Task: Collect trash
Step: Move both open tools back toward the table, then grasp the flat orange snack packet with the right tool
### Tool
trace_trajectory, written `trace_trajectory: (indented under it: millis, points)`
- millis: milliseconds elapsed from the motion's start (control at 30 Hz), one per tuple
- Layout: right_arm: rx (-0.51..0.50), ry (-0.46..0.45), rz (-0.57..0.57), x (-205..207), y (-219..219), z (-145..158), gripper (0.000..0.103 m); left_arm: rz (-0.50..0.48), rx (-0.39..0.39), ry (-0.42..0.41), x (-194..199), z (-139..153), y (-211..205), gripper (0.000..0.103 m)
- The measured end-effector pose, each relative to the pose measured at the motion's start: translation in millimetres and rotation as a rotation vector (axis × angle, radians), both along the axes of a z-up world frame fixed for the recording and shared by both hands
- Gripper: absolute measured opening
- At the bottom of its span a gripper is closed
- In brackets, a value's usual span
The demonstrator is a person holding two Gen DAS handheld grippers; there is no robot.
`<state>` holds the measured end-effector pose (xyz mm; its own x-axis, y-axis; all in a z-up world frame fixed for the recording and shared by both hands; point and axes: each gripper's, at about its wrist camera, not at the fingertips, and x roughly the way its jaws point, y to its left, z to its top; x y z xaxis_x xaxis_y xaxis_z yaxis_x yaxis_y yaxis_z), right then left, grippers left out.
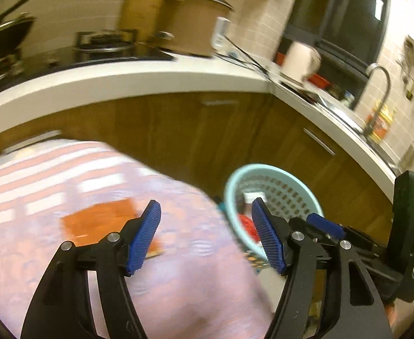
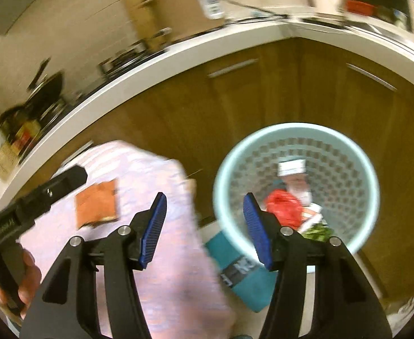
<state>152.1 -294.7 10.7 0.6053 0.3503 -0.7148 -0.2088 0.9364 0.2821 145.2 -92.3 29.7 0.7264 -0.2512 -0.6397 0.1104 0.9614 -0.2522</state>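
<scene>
Two claws, both spread wide, nothing between the pads. One orange wrapper (image 1: 108, 220) lies flat on the pink-patterned table (image 1: 178, 282), just beyond the left claw (image 1: 205, 236), slightly to its left. One pale-green perforated basket (image 2: 296, 186) stands beside the table, against wooden cabinets (image 2: 263, 99). Right claw (image 2: 204, 230) sits between table edge and basket. Right view alone shows basket contents: red bag (image 2: 284, 207), white carton, greens; also a teal packet (image 2: 243, 276) below the rim. Both views motion-blurred.

White countertop (image 1: 127, 77), wooden cabinets (image 2: 263, 99), tiled wall (image 1: 263, 19).
</scene>
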Motion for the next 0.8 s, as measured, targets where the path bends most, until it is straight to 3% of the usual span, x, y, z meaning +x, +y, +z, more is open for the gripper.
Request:
trace_trajectory:
  millis: [167, 267, 400, 567, 733, 800]
  points:
    - [-0.023, 0.0, 0.128, -4, 62, 2, 0.053, 0.132, 0.005, -0.007, -27, 3, 62, 0.065]
    - [-0.039, 0.001, 0.198, -3, 101, 0, 0.064, 0.222, 0.002, -0.003, -43, 1, 102, 0.065]
    - [-0.072, 0.024, 0.266, 1, 146, -14, 0.065, 0.31, -0.018, 0.009, -58, -10, 140, 0.065]
    - [-0.105, 0.023, 0.25, 9, 174, -32, 0.071, 0.376, -0.047, 0.031, -65, -36, 166, 0.065]
    - [-0.113, 0.032, 0.25, 24, 189, -40, 0.077, 0.45, 0.04, 0.042, -67, -57, 173, 0.068]
    - [-0.126, 0.036, 0.243, 28, 194, -44, 0.078, 0.446, 0.021, 0.031, -68, -57, 176, 0.068]
